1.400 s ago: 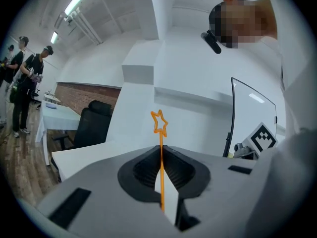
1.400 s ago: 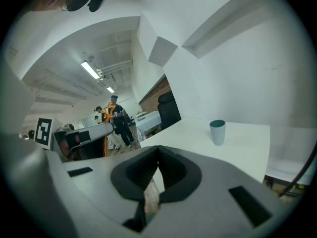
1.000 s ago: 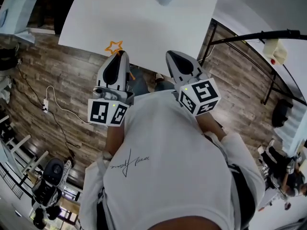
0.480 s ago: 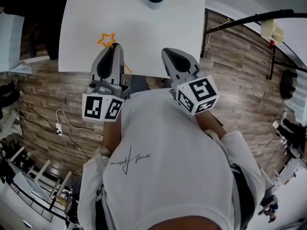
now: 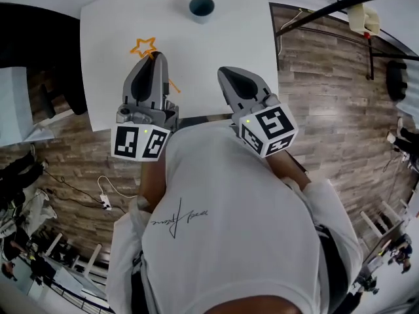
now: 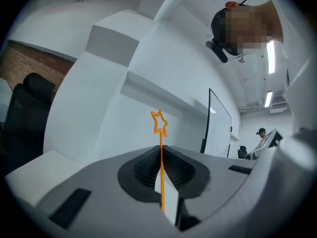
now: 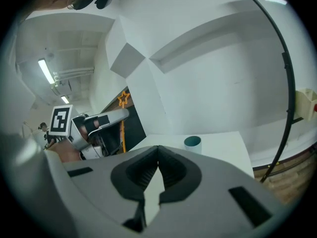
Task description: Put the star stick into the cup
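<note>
While my left claw [image 5: 154, 59] is clamped on the star stick [image 6: 161, 150], star end pointing ahead over the table's [image 5: 229, 31] left side, the cup [image 5: 201, 6] stands farther ahead and rightward by the far edge, my right claw [image 5: 230, 74] closed and empty.

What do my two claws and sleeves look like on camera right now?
The grey tapered left claw and grey tapered right claw each have black ridged pads and carry a white cube with black square markers and a small green light. The person wears a white short-sleeved T-shirt with a dark scribbled print.
</note>
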Tool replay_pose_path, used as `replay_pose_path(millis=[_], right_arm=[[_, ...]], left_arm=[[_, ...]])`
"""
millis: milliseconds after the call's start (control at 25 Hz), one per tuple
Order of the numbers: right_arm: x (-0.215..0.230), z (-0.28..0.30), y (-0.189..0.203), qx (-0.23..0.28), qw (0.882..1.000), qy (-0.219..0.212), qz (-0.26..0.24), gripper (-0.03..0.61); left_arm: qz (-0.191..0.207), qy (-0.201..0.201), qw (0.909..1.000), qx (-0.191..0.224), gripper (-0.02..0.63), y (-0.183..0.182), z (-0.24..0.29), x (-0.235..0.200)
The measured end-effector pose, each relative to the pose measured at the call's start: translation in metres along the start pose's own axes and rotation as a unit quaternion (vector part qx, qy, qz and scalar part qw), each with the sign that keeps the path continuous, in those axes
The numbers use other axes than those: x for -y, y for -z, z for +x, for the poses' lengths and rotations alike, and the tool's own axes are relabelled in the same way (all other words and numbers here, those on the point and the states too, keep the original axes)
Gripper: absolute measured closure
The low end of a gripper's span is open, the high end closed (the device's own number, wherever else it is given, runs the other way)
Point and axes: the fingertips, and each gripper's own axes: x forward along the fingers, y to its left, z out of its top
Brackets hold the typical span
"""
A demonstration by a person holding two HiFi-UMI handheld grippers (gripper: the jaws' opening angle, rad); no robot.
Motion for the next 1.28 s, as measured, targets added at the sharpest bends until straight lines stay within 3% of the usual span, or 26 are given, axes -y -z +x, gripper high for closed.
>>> replay_pose_path(millis=[560, 1280], right_arm=[[0.013, 0.013, -0.003, 0.010, 0.997, 0.078, 0.024, 0.571], [0.027, 0.025, -0.004, 0.001, 0.995, 0.094, 0.037, 0.571]], left_arm=[[0.002, 0.096, 0.9953, 0.014, 0.592, -0.017, 0.067, -0.010], [-0.019, 0.105, 0.9926, 0.058, 0.592, -0.026, 0.126, -0.040]])
